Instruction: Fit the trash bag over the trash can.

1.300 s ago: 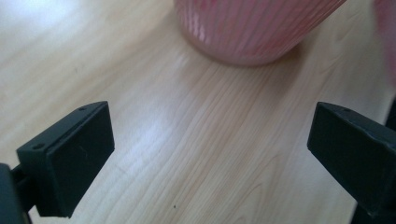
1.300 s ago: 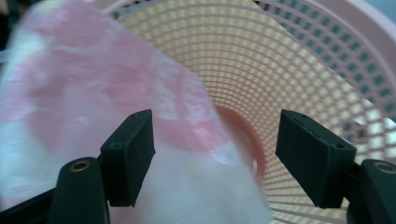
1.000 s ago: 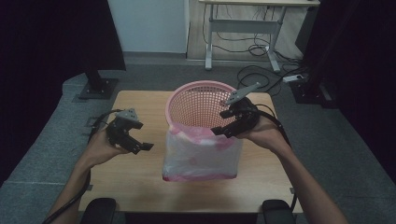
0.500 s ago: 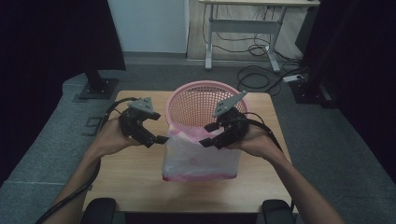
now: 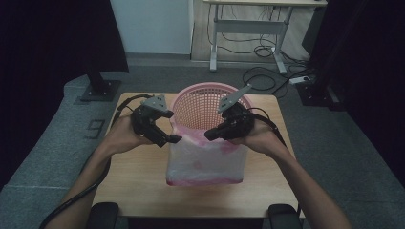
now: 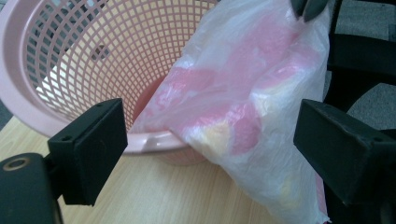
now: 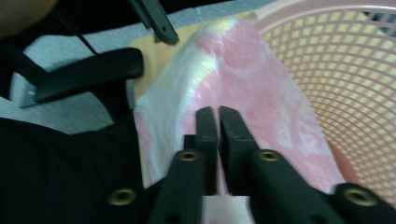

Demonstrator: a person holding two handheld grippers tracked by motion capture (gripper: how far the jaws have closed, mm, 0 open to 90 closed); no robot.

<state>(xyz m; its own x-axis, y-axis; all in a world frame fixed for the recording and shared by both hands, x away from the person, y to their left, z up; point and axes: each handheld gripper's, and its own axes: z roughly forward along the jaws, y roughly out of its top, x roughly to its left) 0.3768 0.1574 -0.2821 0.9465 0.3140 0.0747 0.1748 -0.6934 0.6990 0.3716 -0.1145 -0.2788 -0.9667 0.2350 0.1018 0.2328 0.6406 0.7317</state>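
My right tongs [image 5: 208,136] have just closed onto the plastic bag [image 5: 205,160]; my left tongs [image 5: 172,134], wide open, now sit nearer the basket [image 5: 191,102].

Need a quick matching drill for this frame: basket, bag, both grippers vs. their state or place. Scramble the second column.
Things:
1. pink basket
2. plastic bag
3. left gripper
4. right gripper

States:
A. jaws nearly together, pinching thin film
B. jaws wide apart, nothing pressed between them
C. translucent, draped over the near rim and hanging down the front
D. mesh-walled, standing at the far middle of the wooden table

Pairs: 1-D, 2-C, 3-B, 4-A. The right gripper's jaws have just been closing, with the bag between them.
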